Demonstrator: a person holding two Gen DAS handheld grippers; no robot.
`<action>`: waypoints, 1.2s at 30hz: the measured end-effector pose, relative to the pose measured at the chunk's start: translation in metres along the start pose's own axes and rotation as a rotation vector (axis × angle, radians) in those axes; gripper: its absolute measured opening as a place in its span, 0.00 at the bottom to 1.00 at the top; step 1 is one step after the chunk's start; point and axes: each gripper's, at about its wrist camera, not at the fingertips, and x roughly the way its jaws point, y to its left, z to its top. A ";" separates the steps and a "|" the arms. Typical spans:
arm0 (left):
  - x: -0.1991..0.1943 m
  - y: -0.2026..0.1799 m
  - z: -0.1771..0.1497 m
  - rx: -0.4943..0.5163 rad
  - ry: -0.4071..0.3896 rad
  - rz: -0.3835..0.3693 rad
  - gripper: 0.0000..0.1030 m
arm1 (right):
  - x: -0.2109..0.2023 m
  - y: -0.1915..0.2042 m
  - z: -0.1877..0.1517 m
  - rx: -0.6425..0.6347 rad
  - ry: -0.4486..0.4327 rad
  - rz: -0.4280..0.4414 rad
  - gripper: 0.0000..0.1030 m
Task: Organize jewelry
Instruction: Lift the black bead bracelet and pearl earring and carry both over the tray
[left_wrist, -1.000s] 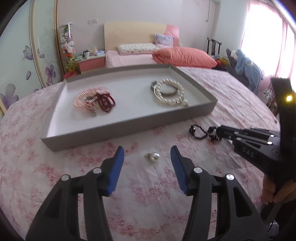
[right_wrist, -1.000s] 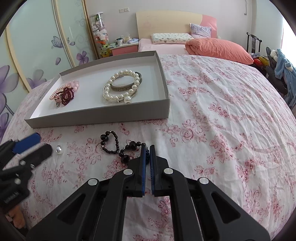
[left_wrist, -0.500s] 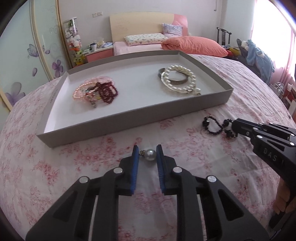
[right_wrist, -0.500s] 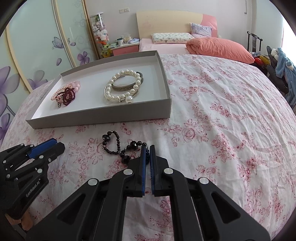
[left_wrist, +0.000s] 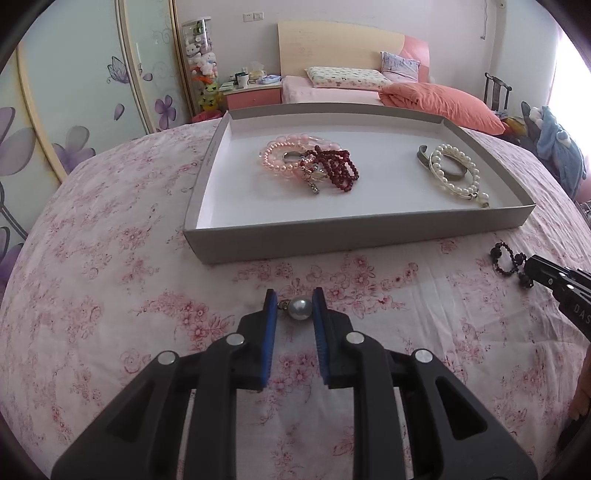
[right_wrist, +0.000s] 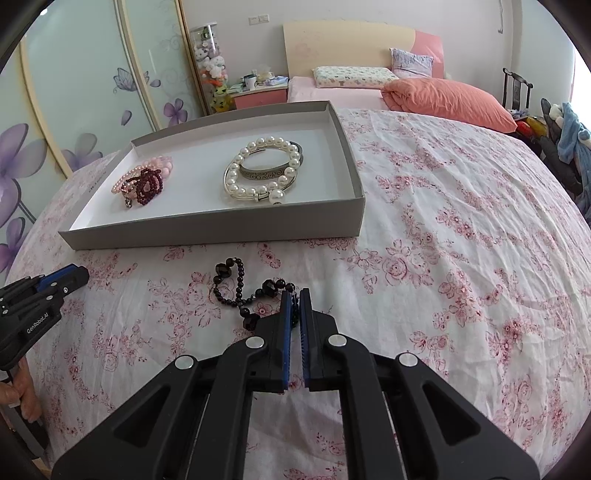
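My left gripper (left_wrist: 294, 304) is shut on a pearl earring (left_wrist: 299, 308), held just above the floral bedsheet in front of the grey tray (left_wrist: 354, 236). My right gripper (right_wrist: 294, 301) is shut on a black bead bracelet (right_wrist: 236, 291), most of which lies on the sheet to its left. In the tray lie a pink pearl bracelet with a dark red bead bracelet (left_wrist: 332, 166) on the left, and a white pearl bracelet with a metal bangle (left_wrist: 456, 171) on the right. The right gripper and bracelet also show in the left wrist view (left_wrist: 532, 271).
The tray's near wall (right_wrist: 214, 230) stands between the grippers and the jewelry inside. An orange pillow (left_wrist: 439, 103) and a bedside cabinet (left_wrist: 255, 94) lie beyond. Sliding wardrobe doors (left_wrist: 74, 110) are on the left. The left gripper shows in the right wrist view (right_wrist: 70, 277).
My left gripper closed on the pearl earring and shifted left, facing the tray's left part. My right gripper stayed shut on the black bracelet, barely moving.
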 end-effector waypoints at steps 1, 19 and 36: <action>0.000 -0.001 0.001 0.000 -0.002 0.002 0.20 | 0.001 0.001 0.001 -0.002 0.000 0.000 0.05; -0.011 0.017 0.001 -0.066 -0.033 0.000 0.19 | -0.030 0.018 0.013 -0.027 -0.138 0.091 0.05; -0.057 0.031 0.015 -0.105 -0.214 0.035 0.19 | -0.078 0.037 0.028 -0.063 -0.355 0.180 0.05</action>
